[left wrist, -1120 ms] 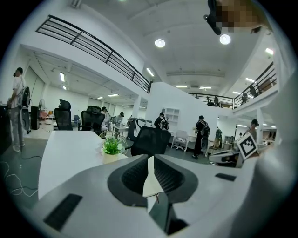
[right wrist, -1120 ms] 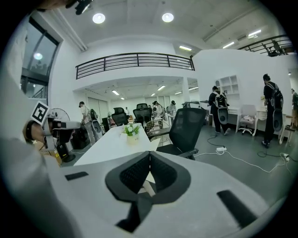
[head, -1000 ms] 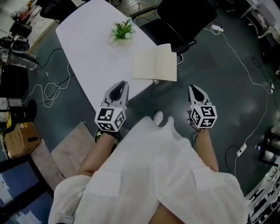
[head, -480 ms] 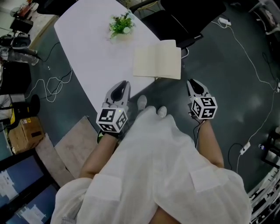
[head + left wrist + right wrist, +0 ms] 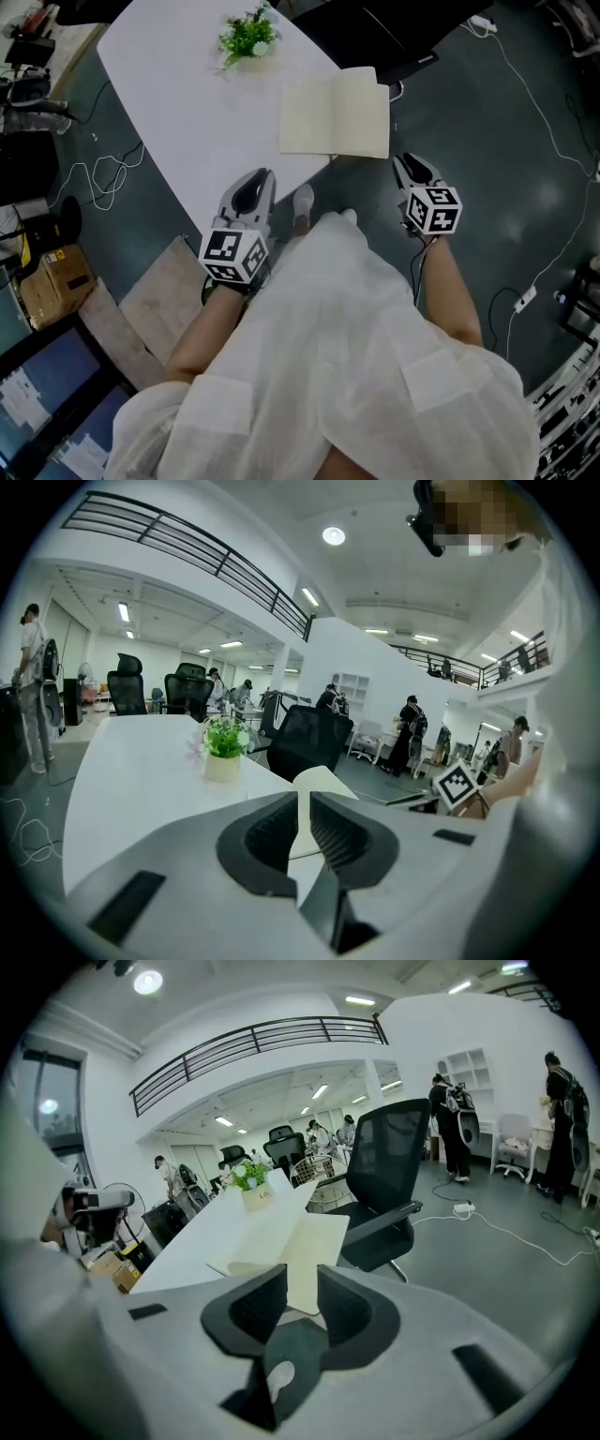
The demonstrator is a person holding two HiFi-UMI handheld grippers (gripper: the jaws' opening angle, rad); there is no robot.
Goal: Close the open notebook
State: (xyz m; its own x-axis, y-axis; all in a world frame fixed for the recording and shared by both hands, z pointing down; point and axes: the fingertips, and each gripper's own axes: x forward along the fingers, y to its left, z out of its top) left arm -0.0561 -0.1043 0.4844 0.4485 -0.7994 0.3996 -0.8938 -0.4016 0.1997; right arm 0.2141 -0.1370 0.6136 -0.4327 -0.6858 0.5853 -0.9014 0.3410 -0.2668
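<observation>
While the notebook (image 5: 335, 120) lies open and untouched near the corner of the worktop (image 5: 187, 112), the closing is judged not yet begun. The left tongs (image 5: 255, 183) are seen narrowly parted and empty. The right tongs (image 5: 409, 167), just opened partway, are empty too.

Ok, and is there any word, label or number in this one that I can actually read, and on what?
No text here reads clearly.
Plant pot: small dark print on its front, too blurred to read.
Cardboard box: a yellow sticker, too small to read.
Notebook: the open pages look blank.
Marker cubes: black and white square patterns, no letters.
</observation>
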